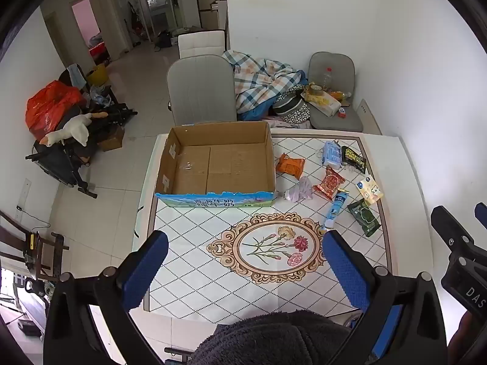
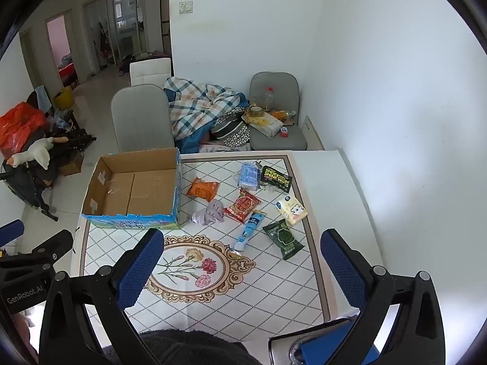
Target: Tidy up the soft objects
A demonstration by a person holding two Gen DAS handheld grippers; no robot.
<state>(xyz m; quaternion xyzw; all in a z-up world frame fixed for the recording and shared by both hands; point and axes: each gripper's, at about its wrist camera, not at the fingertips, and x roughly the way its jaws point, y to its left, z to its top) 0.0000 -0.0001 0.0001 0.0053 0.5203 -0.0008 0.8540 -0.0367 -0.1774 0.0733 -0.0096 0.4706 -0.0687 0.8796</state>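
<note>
Right wrist view: both grippers [image 2: 242, 257] gape wide above the desk [image 2: 274, 289], holding nothing, probably about to reach for the crumpled cloth [image 2: 210, 211] beside the empty box [image 2: 131, 194].

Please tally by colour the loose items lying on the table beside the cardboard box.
Orange: 1, packet
Red: 1, snack packet
Blue: 2, pack and tube
Black: 1, shoe shine wipes
Green: 1, packet
Cream: 1, tissue pack
Lilac: 1, cloth
Total: 8
</note>
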